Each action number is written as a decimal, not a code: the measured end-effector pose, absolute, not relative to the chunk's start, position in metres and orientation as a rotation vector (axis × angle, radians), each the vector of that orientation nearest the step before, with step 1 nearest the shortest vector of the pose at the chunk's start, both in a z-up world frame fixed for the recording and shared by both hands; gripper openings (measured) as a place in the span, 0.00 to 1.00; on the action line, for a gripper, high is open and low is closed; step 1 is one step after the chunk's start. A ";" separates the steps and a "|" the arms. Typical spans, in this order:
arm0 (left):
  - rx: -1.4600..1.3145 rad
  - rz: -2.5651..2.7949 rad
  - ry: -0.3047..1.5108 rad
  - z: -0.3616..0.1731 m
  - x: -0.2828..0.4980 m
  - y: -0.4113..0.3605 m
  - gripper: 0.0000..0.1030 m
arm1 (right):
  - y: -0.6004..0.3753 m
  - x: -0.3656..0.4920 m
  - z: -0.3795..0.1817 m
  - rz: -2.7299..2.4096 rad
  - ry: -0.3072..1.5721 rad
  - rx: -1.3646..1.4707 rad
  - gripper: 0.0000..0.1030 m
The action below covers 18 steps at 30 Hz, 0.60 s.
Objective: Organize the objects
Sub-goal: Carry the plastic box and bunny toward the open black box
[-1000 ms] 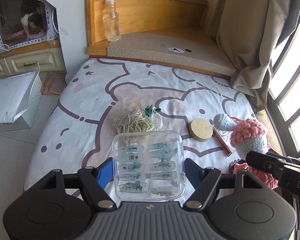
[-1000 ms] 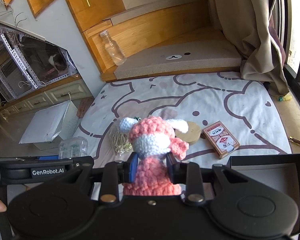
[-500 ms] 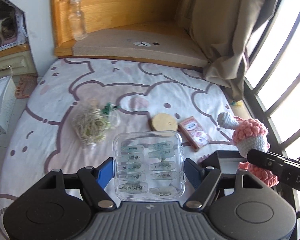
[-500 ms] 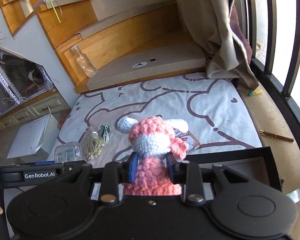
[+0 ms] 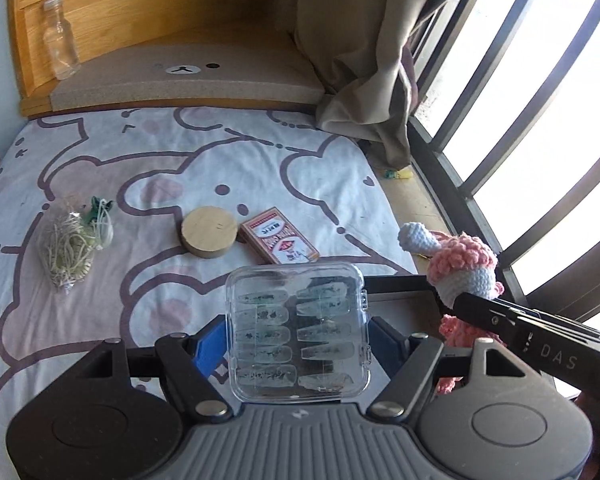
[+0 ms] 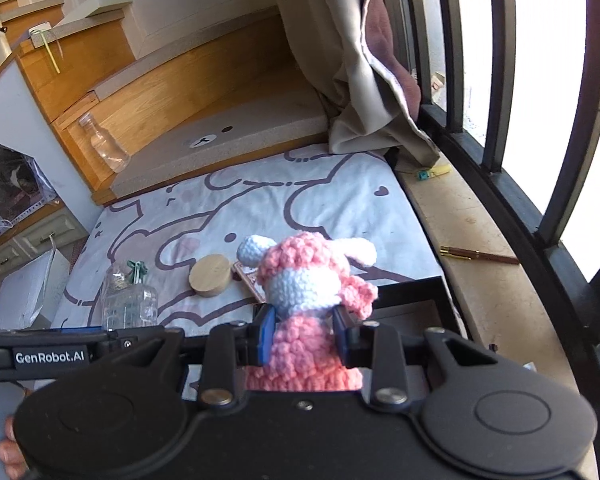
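Observation:
My left gripper point(image 5: 296, 344) is shut on a clear plastic box of nail tips point(image 5: 298, 328), held above the near edge of a black tray point(image 5: 396, 282). The same clear box point(image 6: 130, 306) shows at the left of the right wrist view. My right gripper point(image 6: 304, 330) is shut on a pink and pale-blue crochet doll point(image 6: 306, 280), upright over the black tray point(image 6: 410, 284); that doll point(image 5: 460, 268) hangs at the right in the left wrist view. On the bear-print sheet point(image 5: 180, 152) lie a round wooden disc point(image 5: 209, 231), a card pack point(image 5: 278, 240) and a bag of string point(image 5: 66, 248).
A clear bottle point(image 5: 60, 38) stands on the wooden step at the back left. A beige curtain point(image 5: 360, 48) hangs by the barred window point(image 5: 520, 100) on the right. A pen point(image 6: 478, 255) lies on the stone sill. A white box point(image 6: 16, 300) sits on the floor at the left.
Both grippers have swung to the right with their loads, toward the window. The black tray has come into view under them and the disc, cards and string now lie further left.

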<state>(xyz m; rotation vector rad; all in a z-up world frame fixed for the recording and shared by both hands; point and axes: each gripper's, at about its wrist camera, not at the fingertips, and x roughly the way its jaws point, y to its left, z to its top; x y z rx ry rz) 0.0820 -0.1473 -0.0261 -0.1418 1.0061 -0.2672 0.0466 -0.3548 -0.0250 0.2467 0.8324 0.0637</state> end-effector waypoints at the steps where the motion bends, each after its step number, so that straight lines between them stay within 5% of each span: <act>1: -0.135 -0.274 1.008 -0.027 0.082 -0.152 0.73 | -0.360 0.046 -0.026 0.056 0.833 0.252 0.31; 18: -0.156 -0.372 1.153 -0.071 0.081 -0.219 0.73 | -0.404 0.044 -0.052 0.025 0.899 0.265 0.31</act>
